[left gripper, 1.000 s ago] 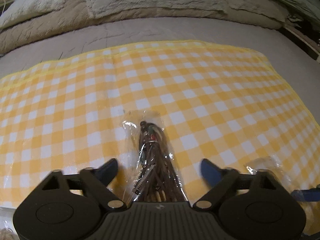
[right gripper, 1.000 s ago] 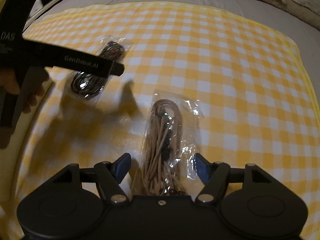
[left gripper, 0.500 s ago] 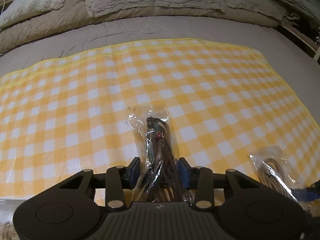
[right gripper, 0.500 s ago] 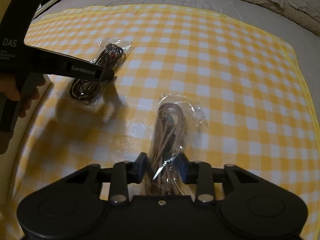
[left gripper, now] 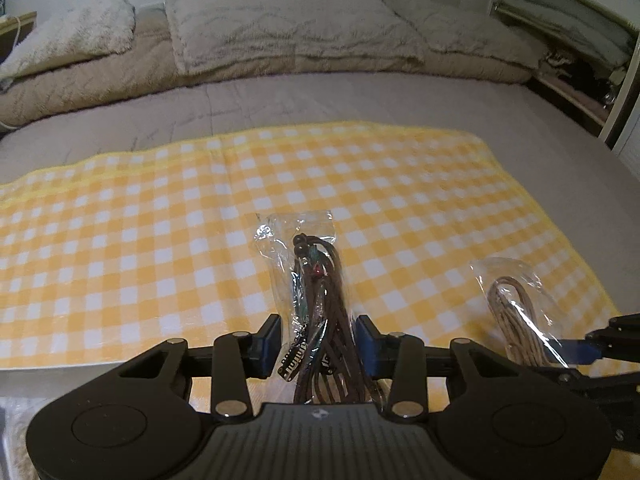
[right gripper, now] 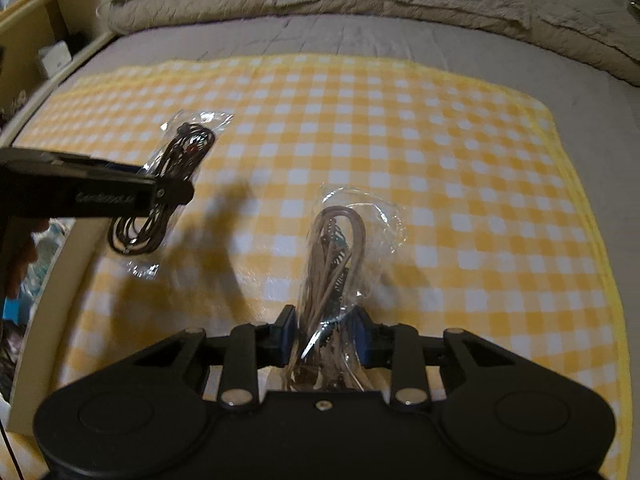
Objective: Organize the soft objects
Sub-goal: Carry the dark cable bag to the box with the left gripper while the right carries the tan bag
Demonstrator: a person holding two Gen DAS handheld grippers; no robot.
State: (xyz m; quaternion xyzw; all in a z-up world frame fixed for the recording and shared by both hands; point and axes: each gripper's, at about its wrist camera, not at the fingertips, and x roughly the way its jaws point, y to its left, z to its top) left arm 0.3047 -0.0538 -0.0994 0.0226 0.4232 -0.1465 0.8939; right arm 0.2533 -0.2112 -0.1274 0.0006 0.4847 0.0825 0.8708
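My left gripper (left gripper: 318,340) is shut on a clear bag of dark brown cords (left gripper: 316,280) and holds it up off the yellow checked cloth (left gripper: 140,240). The same bag (right gripper: 168,184) and the left gripper (right gripper: 160,196) show at the left of the right wrist view. My right gripper (right gripper: 324,334) is shut on a clear bag of beige cords (right gripper: 336,256), also lifted above the cloth (right gripper: 480,200). That bag (left gripper: 516,308) shows at the right of the left wrist view.
The cloth lies on a grey bed (left gripper: 320,100) with beige pillows and a folded quilt (left gripper: 280,32) at the head. A wooden shelf unit (right gripper: 44,40) stands left of the bed, shelves (left gripper: 568,40) at the right. The bed's pale edge (right gripper: 52,280) runs along the left.
Both grippers closed on their bags, then lifted and tilted up, so the bags now hang above the cloth and the pillows come into view.
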